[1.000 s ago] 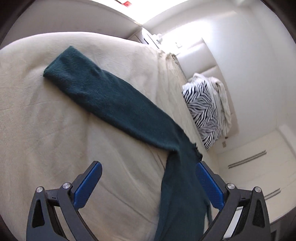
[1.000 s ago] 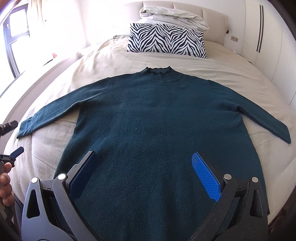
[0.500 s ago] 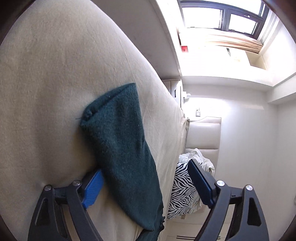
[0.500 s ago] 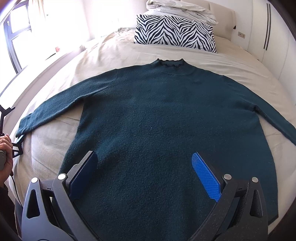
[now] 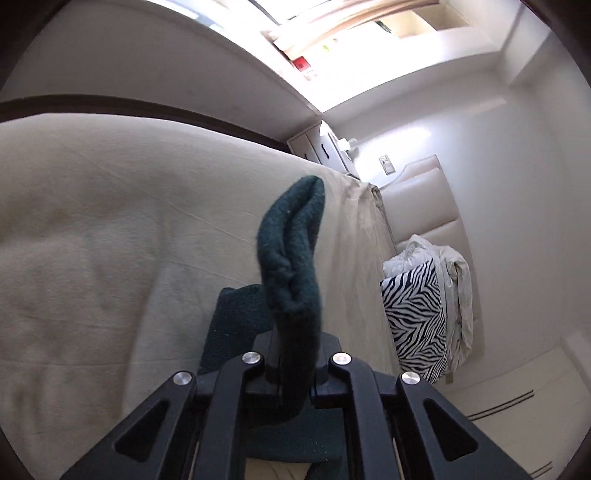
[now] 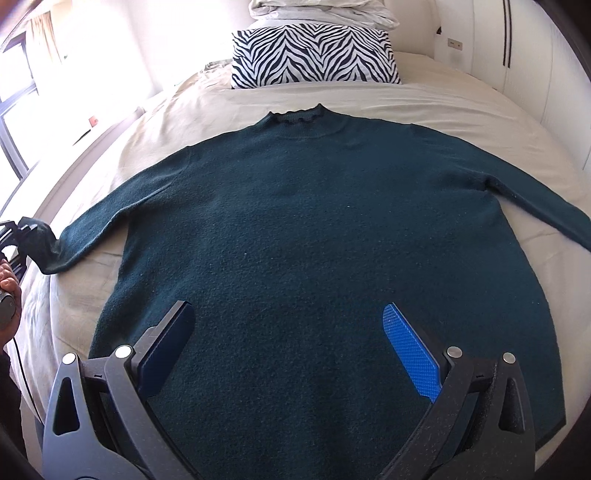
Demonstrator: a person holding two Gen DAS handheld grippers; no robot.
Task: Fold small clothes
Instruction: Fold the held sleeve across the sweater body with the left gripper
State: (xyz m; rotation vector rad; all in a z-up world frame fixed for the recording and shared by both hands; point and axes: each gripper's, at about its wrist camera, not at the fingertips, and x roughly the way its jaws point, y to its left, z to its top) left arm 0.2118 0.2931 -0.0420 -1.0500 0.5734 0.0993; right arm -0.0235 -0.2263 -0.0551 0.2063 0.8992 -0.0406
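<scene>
Both grippers are in play: the left gripper point(image 5: 295, 354) is clamped tight on the cuff of the sweater's sleeve point(image 5: 291, 258), which sticks up past its closed jaws, while the right gripper point(image 6: 291, 350) hangs over the sweater's lower body with its jaws spread wide and nothing between them.

Largest in view is the bed point(image 6: 461, 99), covered in a cream sheet. On it the dark teal sweater point(image 6: 317, 229) lies flat, face up, neck toward the headboard, body smooth and both arms stretched out to the sides. Its knit looks thick and fuzzy, with a small frilled collar point(image 6: 295, 116).

From the right wrist the whole garment shows, along with the left gripper at the far left edge, lifting the sleeve end off the sheet beside a hand point(image 6: 7, 284) on its handle. From the left wrist only the pinched cuff and a strip of sleeve below it are seen, the cuff folded on itself and standing above the sheet; that cuff hides the pads.

At the head of the bed stands a zebra-print pillow point(image 6: 314, 55) with pale folded bedding point(image 6: 321, 9) on top, against a padded headboard point(image 5: 424, 199). A window point(image 6: 14, 103) lights the left side.
</scene>
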